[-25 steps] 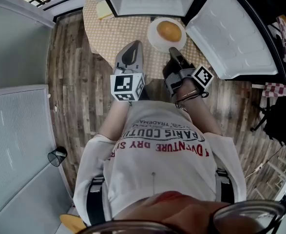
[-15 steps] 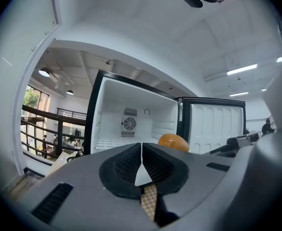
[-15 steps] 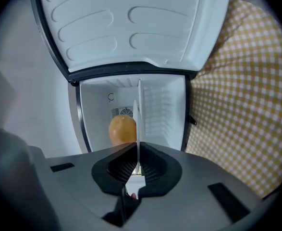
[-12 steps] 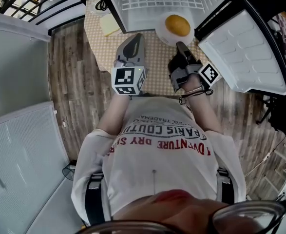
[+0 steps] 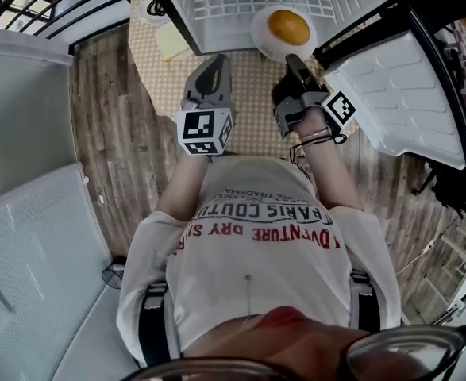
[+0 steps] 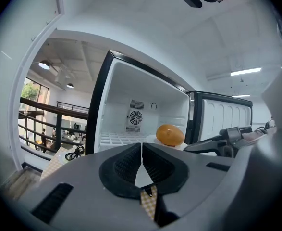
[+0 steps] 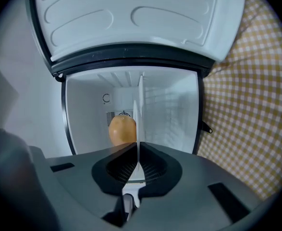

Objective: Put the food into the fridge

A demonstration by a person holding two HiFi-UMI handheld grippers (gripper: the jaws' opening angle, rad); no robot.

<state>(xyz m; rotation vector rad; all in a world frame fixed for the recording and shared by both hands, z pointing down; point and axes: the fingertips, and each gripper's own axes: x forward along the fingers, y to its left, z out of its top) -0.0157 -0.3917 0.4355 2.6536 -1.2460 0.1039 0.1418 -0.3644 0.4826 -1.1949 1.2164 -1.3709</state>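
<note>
The fridge [image 5: 240, 6] is standing open at the top of the frame, door [image 5: 391, 94] swung right, its shelf offering free room. At its mouth the plate [image 5: 261, 40] is carrying the round orange food [image 5: 288, 27] level, the right gripper [image 5: 290, 62] clamping the near rim. The left gripper [image 5: 219, 60] is hovering to the left, jaws together, empty.

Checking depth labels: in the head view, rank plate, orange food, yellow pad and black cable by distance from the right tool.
1. plate, gripped in the right tool
2. orange food, on that plate
3. yellow pad, off to the left
4. black cable, far upper left
</note>
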